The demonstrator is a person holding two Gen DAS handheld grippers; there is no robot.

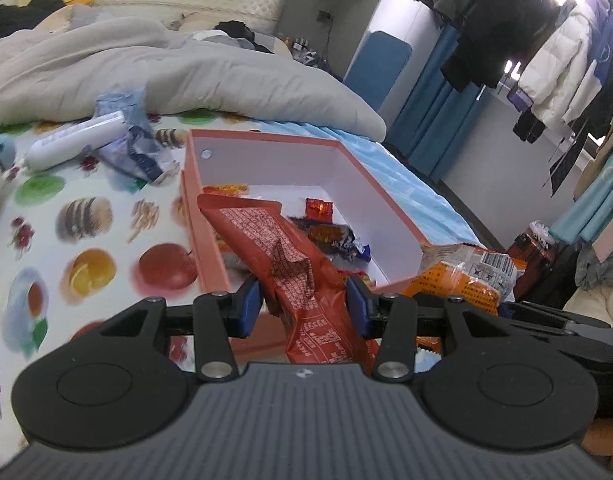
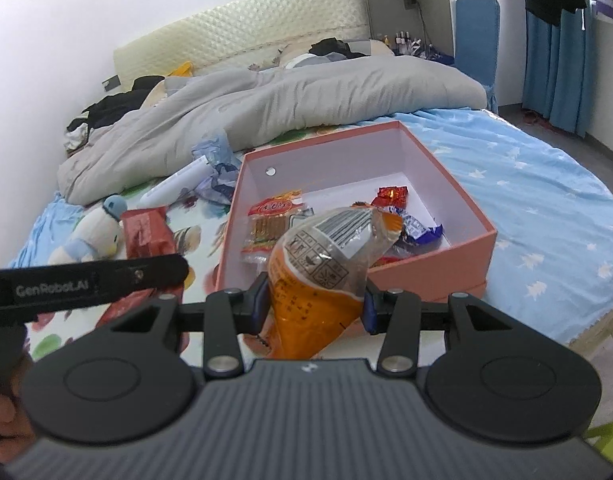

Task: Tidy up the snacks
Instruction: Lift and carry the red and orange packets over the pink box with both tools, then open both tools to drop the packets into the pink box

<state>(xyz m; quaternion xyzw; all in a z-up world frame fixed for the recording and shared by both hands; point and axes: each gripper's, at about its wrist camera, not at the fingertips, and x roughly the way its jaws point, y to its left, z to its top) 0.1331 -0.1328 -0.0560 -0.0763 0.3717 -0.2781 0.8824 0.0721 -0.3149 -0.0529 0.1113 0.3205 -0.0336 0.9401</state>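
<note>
- Your left gripper (image 1: 304, 300) is clamped on a long red snack packet (image 1: 282, 256), which runs forward from between the blue pads toward 12 o'clock, its far end reaching over the near wall of the pink box (image 1: 204, 240).
- Your right gripper (image 2: 314, 300) is squeezed around an orange snack bag (image 2: 322, 264), barcode side up, which also points at the box (image 2: 438, 264) just ahead at 12 o'clock.
- Both packets appear to be held low and aimed at the box because it serves as the collecting place; that is a judgement from the task.
- The box sits open on a fruit-print cloth (image 1: 90, 240) spread over the bed, its lid absent from view.
- Inside the box you can count about four snacks: one biscuit pack (image 2: 272, 224) at 10 o'clock, one small red candy (image 2: 392, 196) at 1 o'clock, one blue-wrapped sweet (image 2: 420, 228), and one red wrapper edge partly hidden.
- Outside the box, at 10 o'clock, lie one white tube (image 2: 174, 186), one crumpled blue wrapper (image 2: 218, 184), and one plush toy (image 2: 94, 232).
- One grey duvet (image 2: 266, 104) is bunched behind everything.
</note>
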